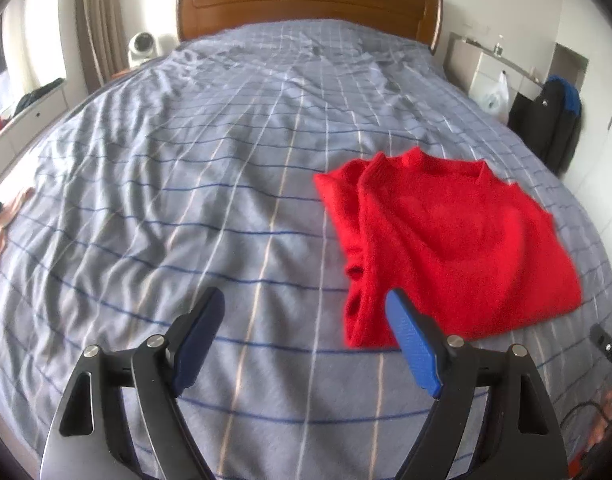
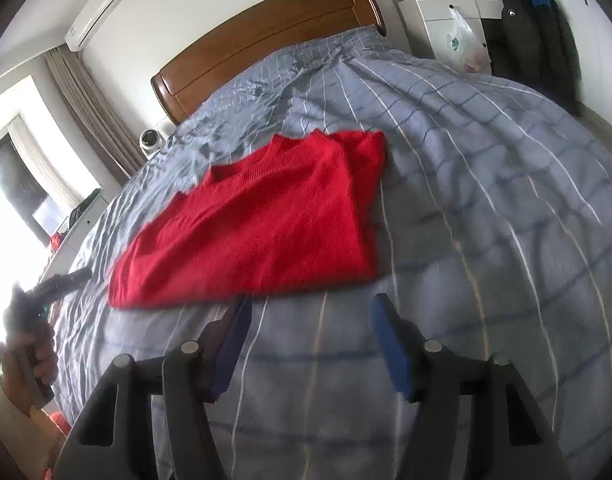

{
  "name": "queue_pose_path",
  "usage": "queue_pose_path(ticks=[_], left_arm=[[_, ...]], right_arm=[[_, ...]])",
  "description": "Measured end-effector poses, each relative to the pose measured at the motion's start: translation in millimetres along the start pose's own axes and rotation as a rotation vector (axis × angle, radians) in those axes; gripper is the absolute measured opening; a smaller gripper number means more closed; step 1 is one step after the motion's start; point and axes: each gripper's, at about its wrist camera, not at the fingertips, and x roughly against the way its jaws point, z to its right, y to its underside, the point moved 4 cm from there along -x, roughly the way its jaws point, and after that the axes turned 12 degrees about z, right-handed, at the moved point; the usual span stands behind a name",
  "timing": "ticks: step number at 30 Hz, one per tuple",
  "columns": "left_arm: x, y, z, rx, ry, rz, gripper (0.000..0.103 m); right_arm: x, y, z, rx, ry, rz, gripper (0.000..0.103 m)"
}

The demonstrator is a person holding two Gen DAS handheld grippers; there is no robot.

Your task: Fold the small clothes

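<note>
A red knit sweater [image 1: 454, 240] lies on the bed, its sleeves folded in over the body and its collar toward the headboard. It also shows in the right wrist view [image 2: 262, 220]. My left gripper [image 1: 306, 300] is open and empty, above the bedcover to the left of the sweater's near left corner; its right finger overlaps that corner in the view. My right gripper [image 2: 310, 308] is open and empty, just in front of the sweater's near hem. The left gripper [image 2: 56, 282] and the hand holding it show at the left edge of the right wrist view.
The bed has a grey-blue checked cover [image 1: 186, 184] and a wooden headboard [image 1: 306, 0]. Other small clothes [image 1: 2, 224] lie at the bed's left edge. A white cabinet with a plastic bag [image 2: 462, 44] and a dark jacket [image 1: 546, 120] stand right of the bed.
</note>
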Motion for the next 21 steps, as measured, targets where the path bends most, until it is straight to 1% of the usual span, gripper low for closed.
queue_pose_path(ticks=[1,3,4,5,6,7,9,10,11,12,13,16,21], left_arm=[[1,1,-2,0.004,-0.001,0.001,0.085],[0,6,-7,-0.001,-0.007,0.003,0.091],[-2,8,-8,-0.016,-0.011,0.007,0.098],[-8,12,-11,-0.044,-0.009,0.008,0.101],[-15,17,-12,-0.071,-0.002,0.005,0.101],[-27,24,-13,-0.114,0.021,-0.015,0.1],[-45,33,-8,-0.207,0.108,-0.057,0.1],[-57,41,-3,-0.306,0.145,-0.09,0.102],[-66,49,0,-0.38,0.172,-0.116,0.103],[-71,54,1,-0.431,0.214,-0.101,0.103],[-71,56,-1,-0.437,0.257,-0.057,0.103],[-74,53,-12,-0.344,0.318,-0.074,0.103],[-71,55,-7,-0.369,0.296,-0.061,0.103]], right_arm=[[2,3,-1,0.005,0.005,0.001,0.062],[5,8,-5,0.012,0.014,0.0,0.063],[6,9,-7,0.018,0.014,-0.001,0.063],[7,11,-10,0.027,0.016,-0.001,0.063],[7,13,-13,0.048,0.023,0.001,0.063],[7,15,-16,0.064,0.028,0.001,0.063],[5,22,-20,0.085,0.033,-0.008,0.065],[2,24,-21,0.093,0.037,-0.013,0.065],[1,27,-22,0.1,0.04,-0.017,0.065],[-1,31,-23,0.108,0.047,-0.023,0.065],[-4,34,-24,0.114,0.054,-0.027,0.066],[-12,43,-23,0.125,0.071,-0.041,0.068],[-14,47,-18,0.093,0.062,-0.02,0.074]])
